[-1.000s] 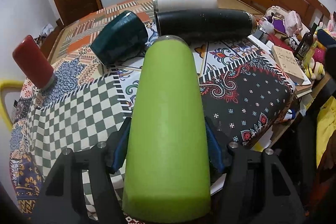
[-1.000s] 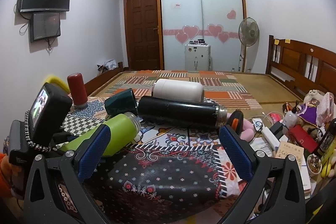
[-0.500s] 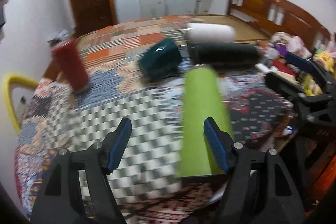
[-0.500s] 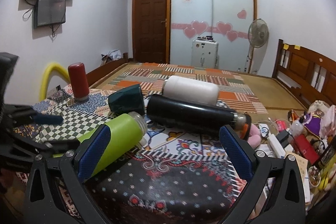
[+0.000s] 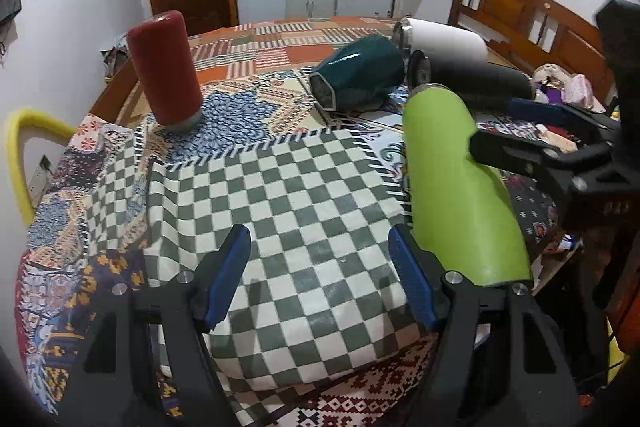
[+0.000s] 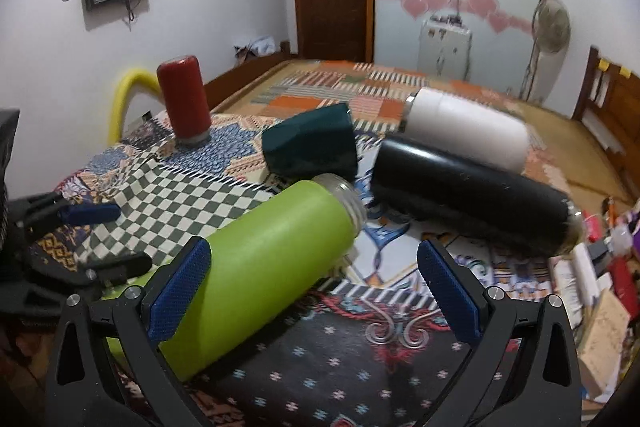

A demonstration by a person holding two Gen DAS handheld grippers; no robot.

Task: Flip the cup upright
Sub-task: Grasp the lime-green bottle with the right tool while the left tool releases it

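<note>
The left gripper (image 5: 318,273) is hovering with fingers apart over the checkered surface (image 5: 280,187) (green cup (image 5: 456,187) lying just beside).

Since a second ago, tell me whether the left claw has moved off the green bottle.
Yes. The left claw slid left off the green bottle, now over checkered cloth.

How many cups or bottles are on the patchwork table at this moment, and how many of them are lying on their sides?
5, four lying down: red bottle standing at far left; teal cup, green bottle, black bottle and white bottle on their sides. Clutter at right may hide more.
</note>
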